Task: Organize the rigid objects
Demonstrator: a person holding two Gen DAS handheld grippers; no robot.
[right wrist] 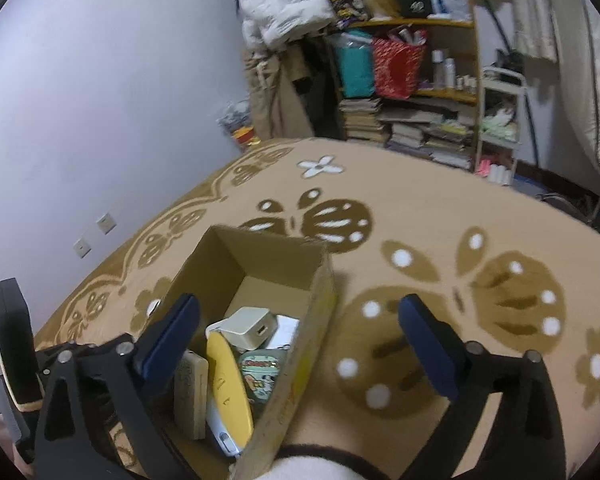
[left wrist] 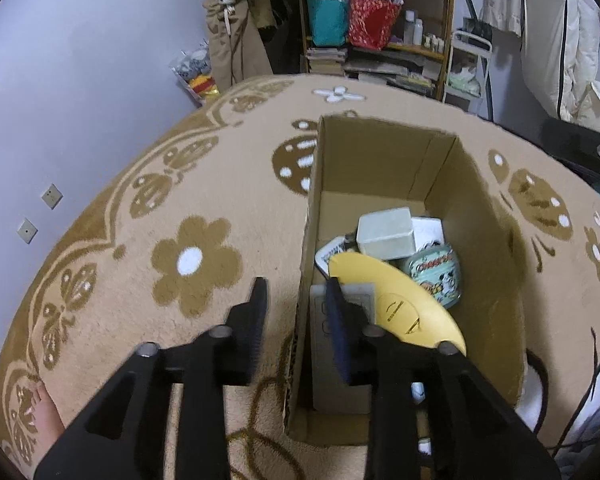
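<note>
An open cardboard box [left wrist: 380, 126] stands on the patterned carpet. Inside lie a yellow oval dish [left wrist: 400, 300], a white charger cube [left wrist: 386, 234], a cartoon-printed tin [left wrist: 438, 272] and a grey flat block [left wrist: 340, 380]. My left gripper [left wrist: 297, 296] hovers open over the box's left wall, touching nothing. In the right wrist view the same box [right wrist: 268, 240] holds the yellow dish [right wrist: 228, 384], charger [right wrist: 250, 328], tin [right wrist: 260, 372] and block [right wrist: 190, 392]. My right gripper [right wrist: 298, 312] is wide open astride the box's right wall, holding nothing.
The tan carpet [left wrist: 188, 260] with brown flowers and butterflies spreads around the box. A crowded wooden shelf [right wrist: 420, 92] with books and bags stands at the back beside hanging clothes. A bare foot [left wrist: 48, 420] rests at the carpet's left edge.
</note>
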